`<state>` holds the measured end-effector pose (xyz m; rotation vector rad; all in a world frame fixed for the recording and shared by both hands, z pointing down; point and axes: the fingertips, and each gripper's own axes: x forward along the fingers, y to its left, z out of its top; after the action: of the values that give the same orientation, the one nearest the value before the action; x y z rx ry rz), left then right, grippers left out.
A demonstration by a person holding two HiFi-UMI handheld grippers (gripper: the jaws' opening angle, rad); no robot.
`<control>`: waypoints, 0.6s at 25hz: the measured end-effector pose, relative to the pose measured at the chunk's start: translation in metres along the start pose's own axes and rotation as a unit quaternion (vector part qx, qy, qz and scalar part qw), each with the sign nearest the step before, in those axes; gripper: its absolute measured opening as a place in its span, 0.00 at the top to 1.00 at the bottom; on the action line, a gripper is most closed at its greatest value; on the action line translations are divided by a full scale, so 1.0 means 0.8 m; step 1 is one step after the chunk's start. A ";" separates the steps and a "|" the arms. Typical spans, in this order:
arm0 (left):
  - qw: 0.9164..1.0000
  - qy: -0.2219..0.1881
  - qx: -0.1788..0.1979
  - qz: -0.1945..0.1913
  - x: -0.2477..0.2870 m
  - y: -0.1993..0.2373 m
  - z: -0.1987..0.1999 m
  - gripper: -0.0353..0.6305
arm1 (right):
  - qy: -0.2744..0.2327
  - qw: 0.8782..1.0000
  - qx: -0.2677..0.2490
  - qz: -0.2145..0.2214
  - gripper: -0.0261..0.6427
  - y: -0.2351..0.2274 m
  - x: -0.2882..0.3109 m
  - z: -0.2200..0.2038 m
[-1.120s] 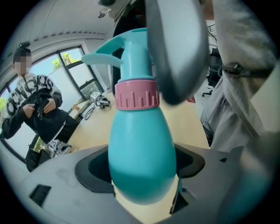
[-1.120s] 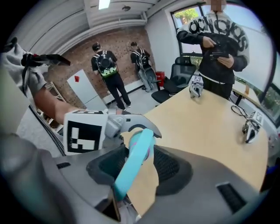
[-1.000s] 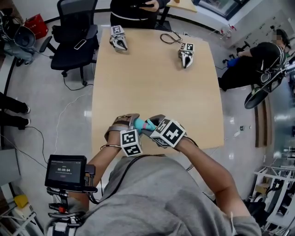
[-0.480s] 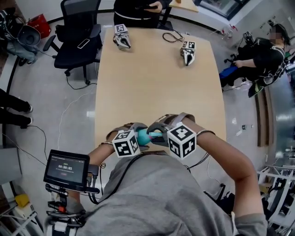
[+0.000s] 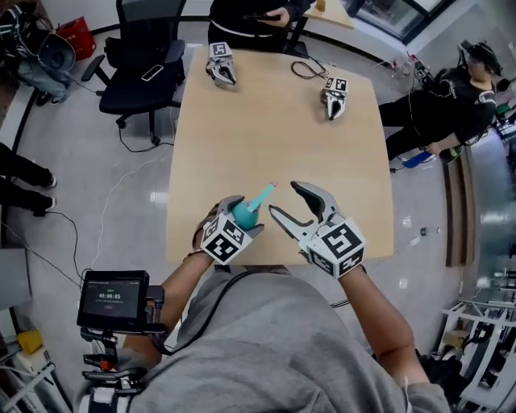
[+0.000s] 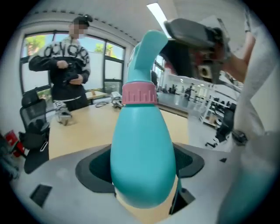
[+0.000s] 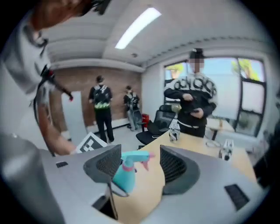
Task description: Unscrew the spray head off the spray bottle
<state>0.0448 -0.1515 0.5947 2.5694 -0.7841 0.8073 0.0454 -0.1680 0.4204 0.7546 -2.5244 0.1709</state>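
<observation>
- The left gripper has its jaws clamped on the wide teal body of the spray bottle, one pad on each side, and holds it above the near edge of the tabletop.
- In the head view, the bottle tilts with its top toward 1 o'clock.
- The spray head still sits on the bottle's neck, above a pink ribbed collar.
- The right gripper is just at 3 o'clock of the bottle in the head view, near it but not touching.
- Its jaws have just been opening and now stand wide apart, gripping nothing. In the right gripper view the bottle shows beyond the gap, close to the left-hand jaw, with bare tabletop behind it.
- Two spare grippers lie on the far end of the tabletop, one at about 11 o'clock from the bottle and the other at about 1 o'clock.
- A looped black cable lies between these two, nearer the second.
- A black office chair stands on the floor at 9 o'clock of the first spare gripper.
- A person in dark clothes is at the tabletop's far end, at 12 o'clock.
- A small screen is fixed by the wearer's left arm, at 7 o'clock of the left gripper.
</observation>
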 end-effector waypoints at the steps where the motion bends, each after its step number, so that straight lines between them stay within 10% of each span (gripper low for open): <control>1: 0.999 -0.012 -0.029 0.024 0.001 0.015 0.005 0.38 | 0.002 0.999 0.047 -0.015 0.58 0.003 0.001 -0.006; 4: 0.995 -0.041 -0.076 0.049 0.002 0.033 0.026 0.38 | 0.037 0.998 0.045 -0.036 0.58 0.026 0.023 -0.033; 10: 0.998 -0.037 0.010 0.058 0.007 0.005 0.063 0.38 | 0.025 0.995 0.042 -0.084 0.58 -0.005 0.051 -0.028; 15: 0.998 -0.046 0.034 0.008 0.001 -0.016 0.065 0.38 | 0.044 0.999 0.015 -0.011 0.74 0.012 0.047 -0.028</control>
<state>0.0745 -0.1657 0.5524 2.6794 -0.8193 0.7382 0.0227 -0.1720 0.4586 0.7702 -2.4345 0.2301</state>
